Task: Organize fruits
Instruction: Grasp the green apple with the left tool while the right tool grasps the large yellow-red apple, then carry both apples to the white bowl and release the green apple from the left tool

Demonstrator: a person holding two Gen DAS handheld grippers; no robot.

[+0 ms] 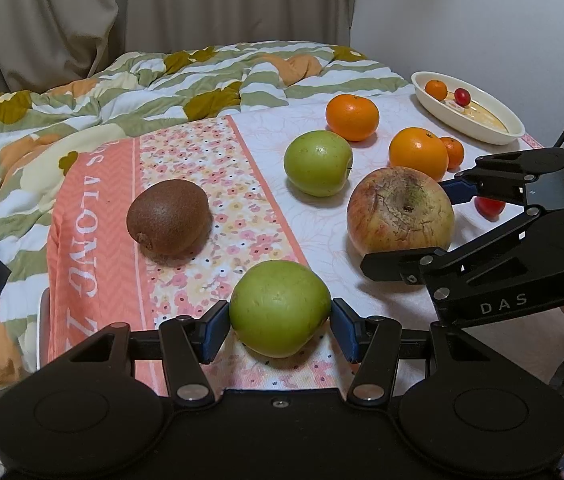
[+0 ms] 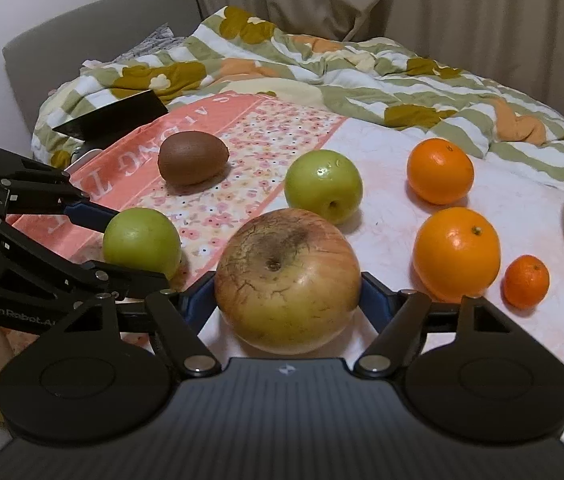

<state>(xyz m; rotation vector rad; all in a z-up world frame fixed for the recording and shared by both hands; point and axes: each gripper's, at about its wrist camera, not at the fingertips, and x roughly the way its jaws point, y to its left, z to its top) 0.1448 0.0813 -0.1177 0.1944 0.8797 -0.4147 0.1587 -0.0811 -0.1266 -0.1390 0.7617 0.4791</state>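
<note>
- Left gripper (image 1: 280, 326) is closed on a green apple (image 1: 280, 308), pads touching both sides.
- Right gripper (image 2: 287, 300) straddles the big reddish apple (image 2: 287, 278); contact unclear, so close squarely across its widest part.
- Dish (image 1: 497, 130) lies beyond the reddish apple, past the oranges (image 1: 417, 152).

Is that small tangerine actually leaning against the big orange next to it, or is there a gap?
Apart. In the right wrist view a strip of pale cloth shows between the small tangerine and the big orange; the left wrist view only makes them overlap.
</note>
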